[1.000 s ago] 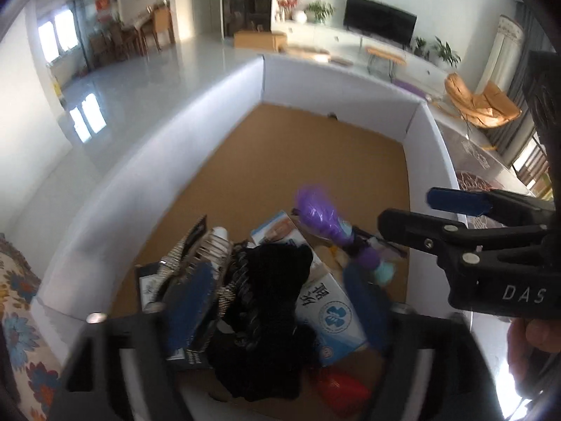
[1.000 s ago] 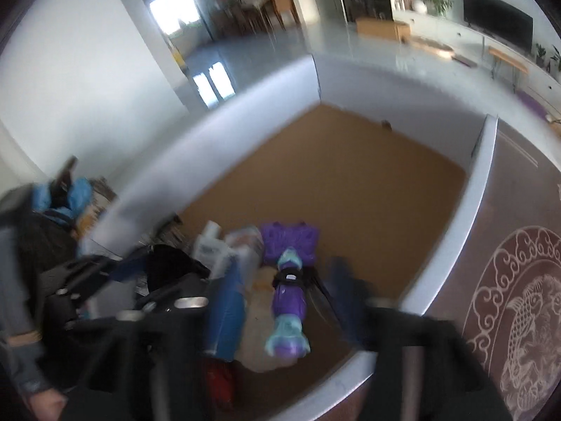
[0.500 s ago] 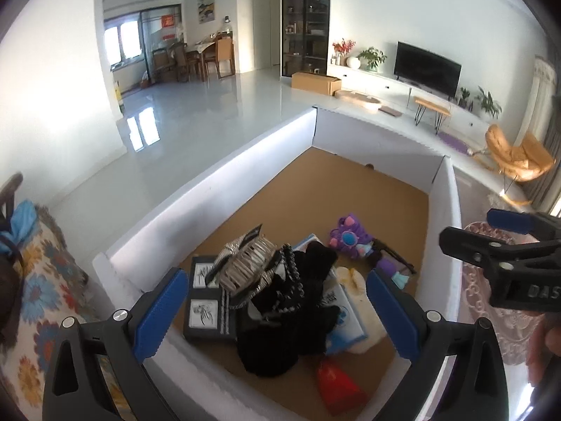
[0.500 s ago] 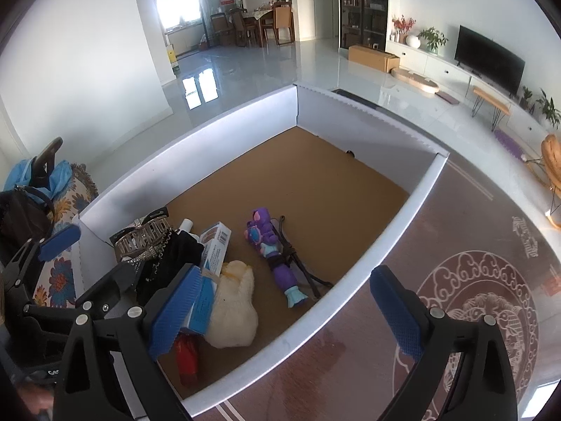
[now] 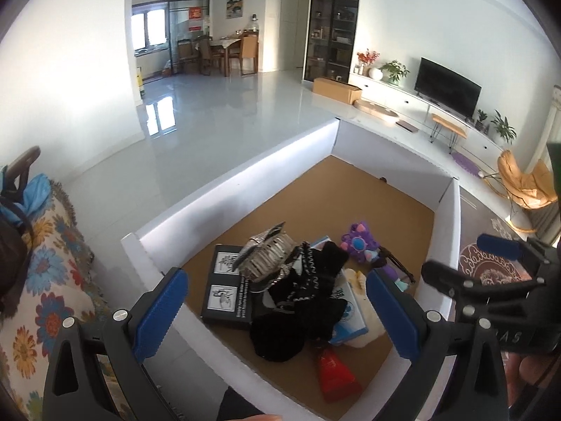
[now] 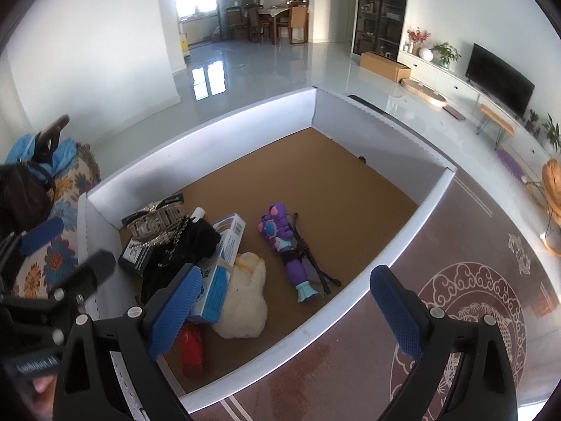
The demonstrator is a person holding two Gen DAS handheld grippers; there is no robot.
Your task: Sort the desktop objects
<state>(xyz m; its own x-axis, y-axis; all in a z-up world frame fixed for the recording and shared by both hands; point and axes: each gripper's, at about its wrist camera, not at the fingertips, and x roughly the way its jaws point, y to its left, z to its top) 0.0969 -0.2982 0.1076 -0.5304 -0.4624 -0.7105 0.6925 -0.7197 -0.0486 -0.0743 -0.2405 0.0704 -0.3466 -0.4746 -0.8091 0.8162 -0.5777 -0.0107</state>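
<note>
A shallow white-walled box (image 6: 399,245) with a brown cardboard floor holds all the clutter, heaped in its near left corner. The left hand-held gripper (image 5: 277,315) hangs above that heap with its blue pads spread wide and nothing between them (released). The right hand-held gripper (image 6: 284,310) is likewise spread wide and empty, hovering over the near right wall of the box.

In the heap, a black cloth (image 5: 298,312) lies on top, touching a silver hair clip (image 5: 266,261) at its far left. A black boxed set (image 5: 224,294) with two white pictures sits left of the cloth, against the left wall. A blue and white carton (image 6: 224,249) pokes out on the cloth's right, leaning on a cream plush toy (image 6: 245,301). A red packet (image 5: 335,373) lies nearest, just beside the cloth. Right of the heap, a purple toy wand (image 6: 285,252) lies flat on the brown floor, apart from the plush, with a dark cord (image 6: 312,256) alongside it. The far half of the box floor is bare
</note>
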